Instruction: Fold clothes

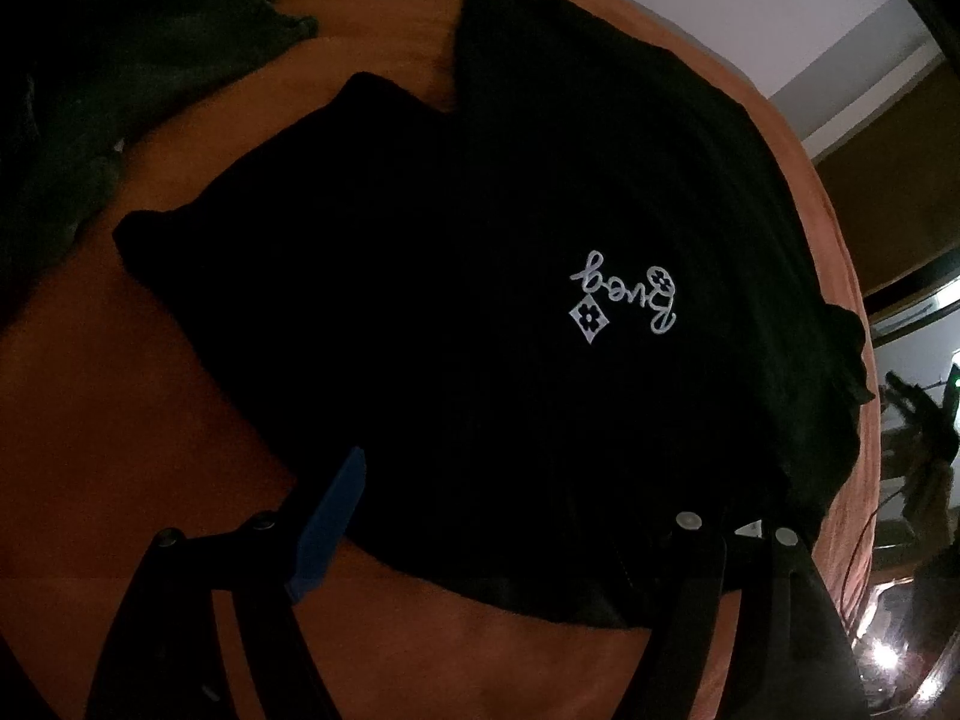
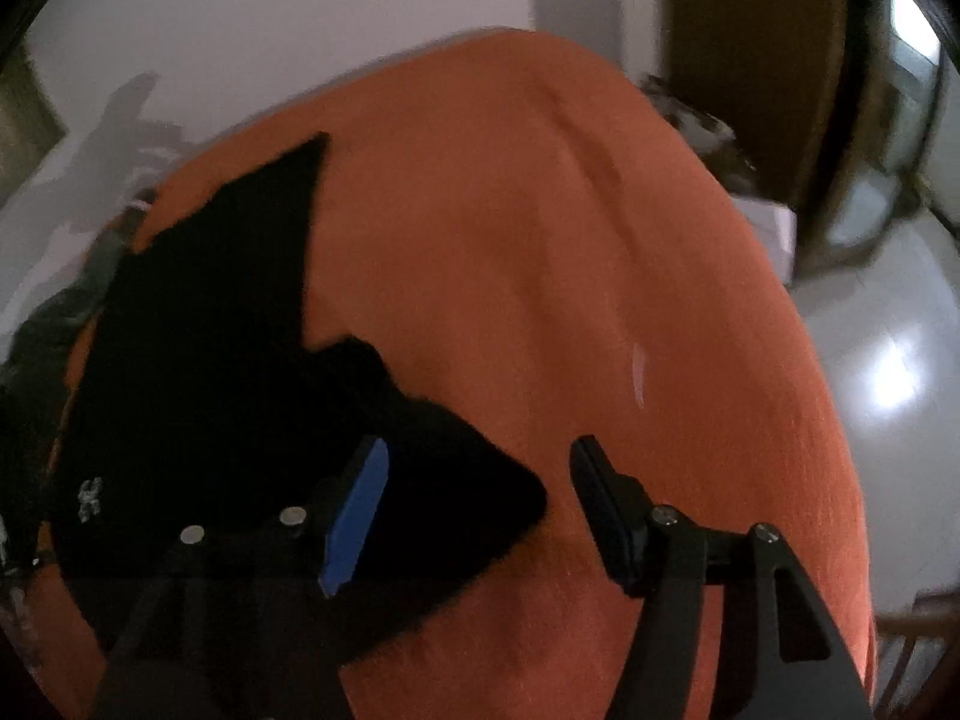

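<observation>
White script logo (image 1: 624,291) on black shirt (image 1: 480,300), left view only; right gripper (image 2: 477,468) fingers apart, empty; left gripper (image 1: 510,516) wide.

1 black garment (image 1: 480,300), 1 orange cover (image 1: 120,390), perhaps 1 green garment (image 1: 120,90), 2 grippers.
</observation>
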Demonstrator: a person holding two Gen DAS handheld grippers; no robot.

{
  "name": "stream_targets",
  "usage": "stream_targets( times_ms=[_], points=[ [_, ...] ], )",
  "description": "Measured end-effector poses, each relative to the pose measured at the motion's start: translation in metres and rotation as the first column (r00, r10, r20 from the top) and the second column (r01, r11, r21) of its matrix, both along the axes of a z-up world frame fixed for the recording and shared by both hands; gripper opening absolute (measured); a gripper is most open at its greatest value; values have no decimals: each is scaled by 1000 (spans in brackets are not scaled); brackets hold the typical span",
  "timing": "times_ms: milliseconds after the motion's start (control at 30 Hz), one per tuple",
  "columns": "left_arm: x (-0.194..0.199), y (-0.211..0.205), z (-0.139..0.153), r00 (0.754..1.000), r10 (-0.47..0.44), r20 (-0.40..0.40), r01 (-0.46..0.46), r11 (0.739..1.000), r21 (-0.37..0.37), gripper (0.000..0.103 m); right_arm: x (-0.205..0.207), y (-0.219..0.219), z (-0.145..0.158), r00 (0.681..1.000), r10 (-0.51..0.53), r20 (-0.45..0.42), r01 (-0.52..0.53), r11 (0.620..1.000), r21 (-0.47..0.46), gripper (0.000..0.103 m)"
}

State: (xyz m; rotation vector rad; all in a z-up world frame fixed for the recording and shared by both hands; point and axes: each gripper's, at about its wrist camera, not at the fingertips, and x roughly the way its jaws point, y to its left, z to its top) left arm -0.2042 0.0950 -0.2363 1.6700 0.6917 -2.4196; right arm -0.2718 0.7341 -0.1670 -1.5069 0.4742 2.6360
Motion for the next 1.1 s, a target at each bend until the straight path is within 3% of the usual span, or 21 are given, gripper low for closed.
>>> stream_targets(
  times_ms=[167,200,233,267,400,500,600,667,767,800,867,967,1033,1100],
  points=[
    [-56,-10,-3,1000,-10,6,10,1000,-13,77,30,27,-51,985,-162,52,170,946,-277,61],
    [-57,-10,-4,1000,-9,7,9,1000,-9,77,30,29,-58,986,-162,45,167,934,-317,42],
    [-59,-9,-4,1000,-8,8,8,1000,-3,77,28,30,-62,987,-155,36,158,930,-330,7],
    [-61,-8,-5,1000,-9,8,9,1000,7,77,24,30,-65,988,-149,31,151,932,-329,2],
    [-67,3,-4,999,-40,2,40,999,15,77,20,6,-19,983,-76,-166,28,961,-274,1],
    [-69,10,-3,997,-72,6,72,997,-5,77,17,-54,26,959,126,-253,-156,982,-103,1],
    [-70,12,-4,997,-82,7,82,996,-20,77,18,-130,50,904,333,-266,-341,940,19,1],
    [-71,12,-4,997,-81,7,81,997,-20,77,27,-188,52,853,467,-234,-461,883,83,1],
    [-72,10,-5,997,-71,-3,71,997,9,77,40,-255,27,787,609,-97,-602,793,93,4],
    [-73,9,-5,998,-69,-7,69,997,15,77,44,-267,16,775,630,-50,-626,776,77,10],
    [-75,9,-4,997,-70,-12,70,997,17,77,53,-275,4,779,627,4,-625,777,70,15],
    [-77,9,-2,997,-74,-16,74,997,13,77,71,-260,11,836,549,-8,-547,834,74,33],
    [-83,13,2,996,-88,-24,88,996,17,77,84,-237,19,877,478,-47,-472,876,103,60],
    [-100,26,4,991,-129,-40,130,991,23,77,95,-212,20,913,402,-66,-388,908,155,64]
  ],
)
